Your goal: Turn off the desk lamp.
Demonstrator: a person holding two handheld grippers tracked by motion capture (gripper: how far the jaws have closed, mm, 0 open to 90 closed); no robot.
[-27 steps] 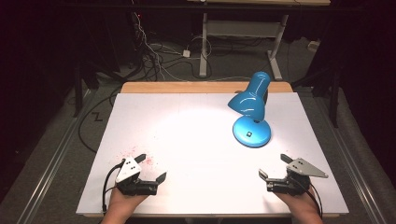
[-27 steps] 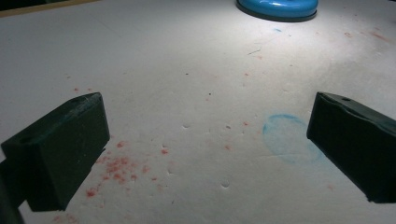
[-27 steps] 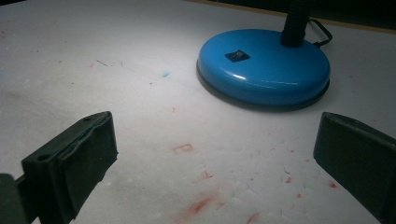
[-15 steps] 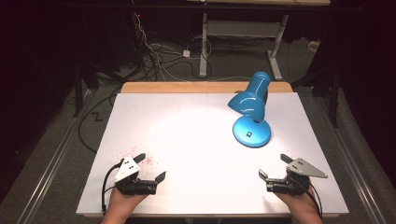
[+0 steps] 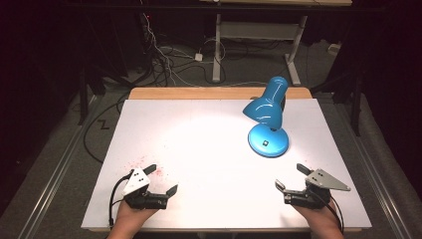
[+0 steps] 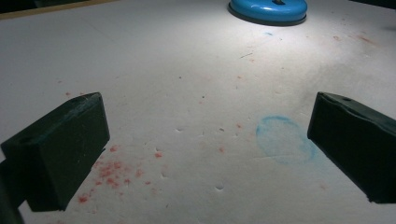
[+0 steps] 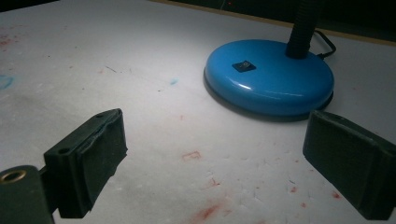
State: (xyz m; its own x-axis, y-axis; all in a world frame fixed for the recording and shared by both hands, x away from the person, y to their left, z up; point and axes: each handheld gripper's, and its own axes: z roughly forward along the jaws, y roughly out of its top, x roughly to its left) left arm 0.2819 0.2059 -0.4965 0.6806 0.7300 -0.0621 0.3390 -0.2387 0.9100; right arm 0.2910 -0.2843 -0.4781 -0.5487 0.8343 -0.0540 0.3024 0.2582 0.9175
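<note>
Near edge of the white tabletop (image 5: pixel 209 149): two hands enter from below, each holding a gripper. The left gripper (image 5: pixel 160 179) lies at the near left corner, jaws spread wide with nothing between them; red specks (image 6: pixel 109 170) and a faint blue ring stain (image 6: pixel 285 139) mark the surface ahead of it. The right gripper (image 5: pixel 292 176) lies at the near right corner, jaws likewise apart and empty, with red smears (image 7: pixel 205 212) on the surface just in front.

Beyond the right gripper, right of centre and well apart from both grippers, stands a blue lamp (image 5: pixel 268 117). Its round base (image 7: pixel 270 77) carries a small black switch (image 7: pixel 243 66); a dark flexible neck rises from the base's far side. The shade tilts down and leftward, apparently lit, casting a bright patch over the middle of the tabletop.

Past the far wooden edge: cables (image 5: pixel 164 59) on the floor and a metal stand (image 5: pixel 259 35).
</note>
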